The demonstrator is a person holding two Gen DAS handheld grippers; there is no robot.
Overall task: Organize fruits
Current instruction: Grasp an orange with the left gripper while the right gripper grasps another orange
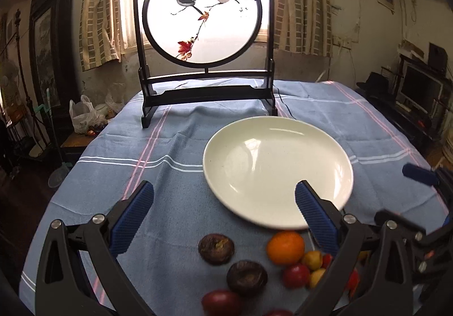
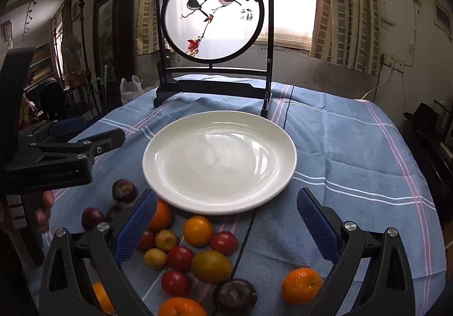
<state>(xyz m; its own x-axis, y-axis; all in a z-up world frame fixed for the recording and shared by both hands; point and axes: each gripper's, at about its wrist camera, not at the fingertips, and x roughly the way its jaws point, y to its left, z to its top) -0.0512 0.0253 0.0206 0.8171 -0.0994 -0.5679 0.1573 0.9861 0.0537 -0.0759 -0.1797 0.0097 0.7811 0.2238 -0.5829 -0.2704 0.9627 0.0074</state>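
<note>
We have not begun in any real sense: the plate (image 2: 219,158) sits bare in the middle of the bench (image 2: 354,146), and every fruit we can see lies on the cloth on its near side. None is on the plate.

The fruit forms a loose heap just below the plate's near rim. In the right wrist view we count several oranges (image 2: 197,230), a cluster of small red fruits (image 2: 223,243) and yellow ones (image 2: 166,239), a larger greenish-yellow fruit (image 2: 211,266), and a few dark, wrinkled ones (image 2: 235,296). One orange (image 2: 301,284) lies apart to the right. More fruit may be hidden under the tongs.

Our left tongs (image 1: 223,202) are spread wide and hold nothing, poised over the dark fruits (image 1: 216,248) at the heap's left end. Our right tongs (image 2: 226,211) are likewise spread and empty, above the middle of the heap.

We judge all the work remains: each fruit has yet to be picked up and set on the plate, likely grouped by kind. The screen (image 2: 213,32) behind the plate plays no part.
</note>
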